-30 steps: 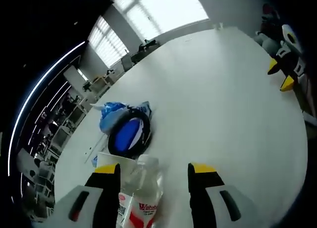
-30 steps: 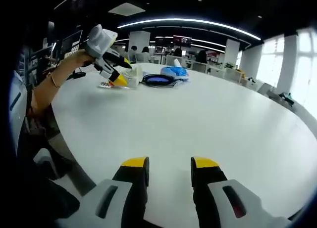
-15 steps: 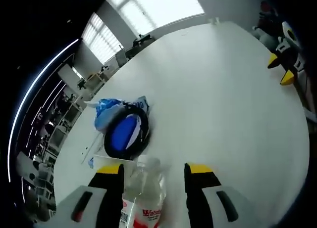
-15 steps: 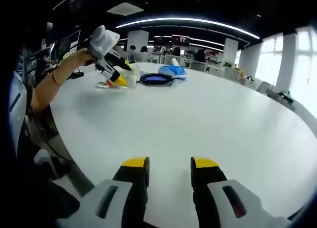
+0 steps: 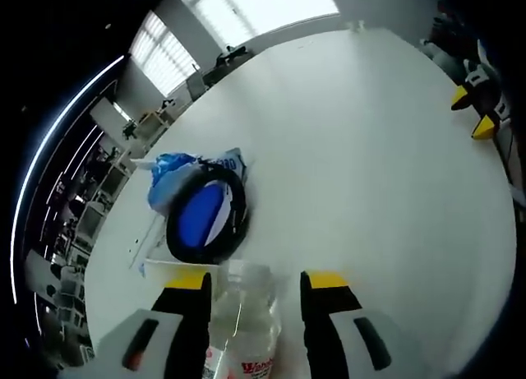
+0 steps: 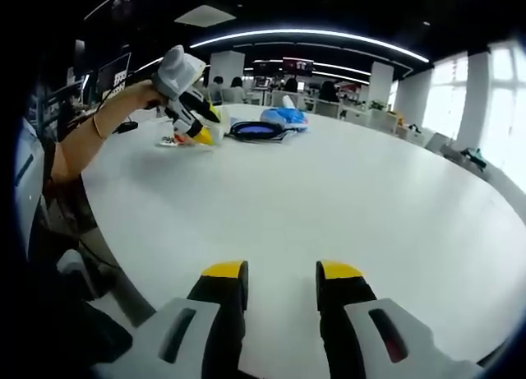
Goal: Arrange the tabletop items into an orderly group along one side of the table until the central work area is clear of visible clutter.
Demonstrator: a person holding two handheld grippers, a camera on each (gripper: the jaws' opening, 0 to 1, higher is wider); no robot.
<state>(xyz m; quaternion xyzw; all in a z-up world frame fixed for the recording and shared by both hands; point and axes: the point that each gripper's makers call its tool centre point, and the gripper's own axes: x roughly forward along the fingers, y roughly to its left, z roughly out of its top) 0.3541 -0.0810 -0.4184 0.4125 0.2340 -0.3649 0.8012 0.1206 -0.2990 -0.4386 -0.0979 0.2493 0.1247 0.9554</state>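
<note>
In the left gripper view, the left claw (image 5: 249, 284) straddles a clear plastic bottle (image 5: 240, 321) with a red-and-white label, its jaws close on either side; actual contact cannot be told. Just beyond lies a black coiled cable (image 5: 206, 221) around a blue disc, then a blue bag (image 5: 168, 171). The right claw (image 6: 279, 276) hovers apart above the near edge of the white counter (image 6: 329, 198).

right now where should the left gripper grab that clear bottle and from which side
Around the clear body of the bottle, just above the red-and-white label, coming straight in as the left gripper already points. The bottle lies between the open jaws, and its rounded sides suit a squeeze across the width. The coiled black cable beyond leaves little room ahead.
</note>
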